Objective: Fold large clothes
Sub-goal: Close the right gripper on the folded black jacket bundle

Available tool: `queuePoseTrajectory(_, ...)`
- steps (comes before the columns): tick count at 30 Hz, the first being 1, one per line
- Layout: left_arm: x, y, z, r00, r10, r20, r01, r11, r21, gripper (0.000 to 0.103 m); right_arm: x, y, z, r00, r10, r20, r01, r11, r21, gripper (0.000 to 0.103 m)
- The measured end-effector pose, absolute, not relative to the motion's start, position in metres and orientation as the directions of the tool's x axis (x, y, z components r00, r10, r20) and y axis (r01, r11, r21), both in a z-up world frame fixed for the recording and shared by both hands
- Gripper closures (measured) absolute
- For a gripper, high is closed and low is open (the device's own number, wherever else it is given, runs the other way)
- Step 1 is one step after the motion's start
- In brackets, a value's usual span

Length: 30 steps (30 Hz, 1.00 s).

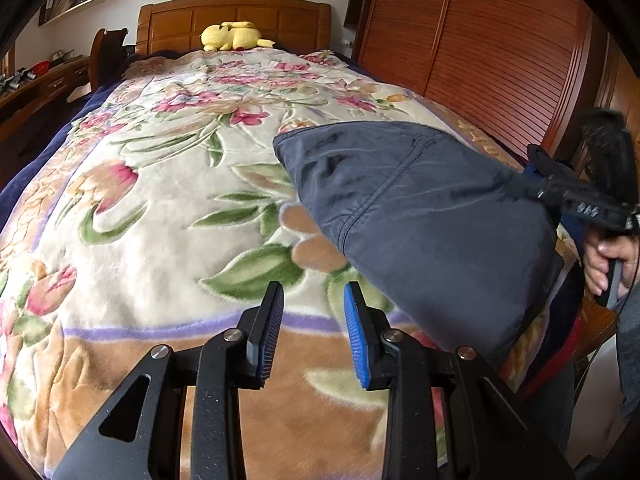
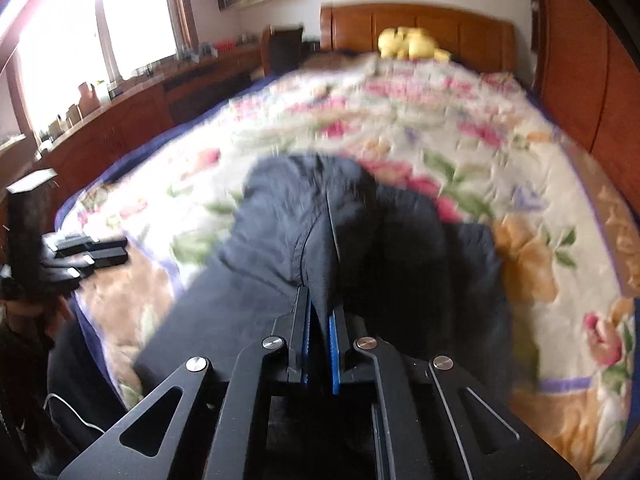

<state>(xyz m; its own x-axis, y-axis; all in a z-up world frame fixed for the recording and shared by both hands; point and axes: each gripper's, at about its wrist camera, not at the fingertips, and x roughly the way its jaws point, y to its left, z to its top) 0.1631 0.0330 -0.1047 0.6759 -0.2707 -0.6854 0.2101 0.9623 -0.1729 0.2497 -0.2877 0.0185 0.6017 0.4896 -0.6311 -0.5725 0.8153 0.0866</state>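
The right gripper [image 2: 319, 320] has its jaws clamped on the dark navy garment [image 1: 420, 216], lifted at right of frame over the floral blanket [image 1: 168, 184]. The left gripper [image 1: 314, 320] hangs with jaws apart, empty. Judged mid-fold; next, it likely needs a free edge.

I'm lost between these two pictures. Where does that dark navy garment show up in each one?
Left wrist view: the dark navy garment fills the right side, lifted off the floral blanket by the right gripper at the far right.
Right wrist view: it sits in the centre, pinched in the closed jaws of the right gripper.
Shared landmark: the yellow plush toy by the headboard.
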Motion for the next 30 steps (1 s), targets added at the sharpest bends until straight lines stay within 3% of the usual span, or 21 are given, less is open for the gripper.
queuePoseTrajectory(6, 0.163, 0.019, -0.098, 0.675, -0.284, -0.681, 0.244, 0.957, -0.157, 0.071, 0.211, -0.318, 0.057, 0.709, 0.479, -0.518, -0.543, 0.839, 0.032, 0.098)
queuePoseTrajectory(10, 0.163, 0.012, -0.097, 0.671, -0.290, -0.683, 0.256, 0.954, -0.154, 0.071, 0.199, -0.353, 0.053, 0.754, 0.417, -0.508, -0.468, 0.883, 0.030, 0.099)
queuePoseTrajectory(15, 0.161, 0.008, -0.098, 0.668, -0.293, -0.684, 0.262, 0.953, -0.152, 0.071, 0.204, -0.384, 0.002, 0.749, 0.263, -0.608, -0.323, 0.946, 0.011, 0.099)
queuePoseTrajectory(19, 0.161, 0.007, -0.098, 0.665, -0.291, -0.688, 0.262, 0.953, -0.151, 0.071, 0.206, -0.396, -0.045, 0.683, 0.283, -0.674, -0.280, 0.953, 0.117, 0.100)
queuePoseTrajectory(24, 0.158, 0.008, -0.096, 0.669, -0.288, -0.686, 0.259, 0.954, -0.148, 0.071, 0.204, -0.385, -0.038, 0.673, 0.276, -0.686, -0.270, 0.956, 0.120, 0.099)
queuePoseTrajectory(28, 0.155, 0.008, -0.092, 0.677, -0.293, -0.675, 0.260, 0.953, -0.152, 0.071, 0.209, -0.367, -0.007, 0.719, 0.188, -0.669, -0.252, 0.968, 0.001, 0.083)
queuePoseTrajectory(30, 0.154, 0.007, -0.091, 0.679, -0.297, -0.671, 0.263, 0.952, -0.155, 0.071, 0.202, -0.364, 0.007, 0.745, 0.179, -0.642, -0.258, 0.966, -0.029, 0.053)
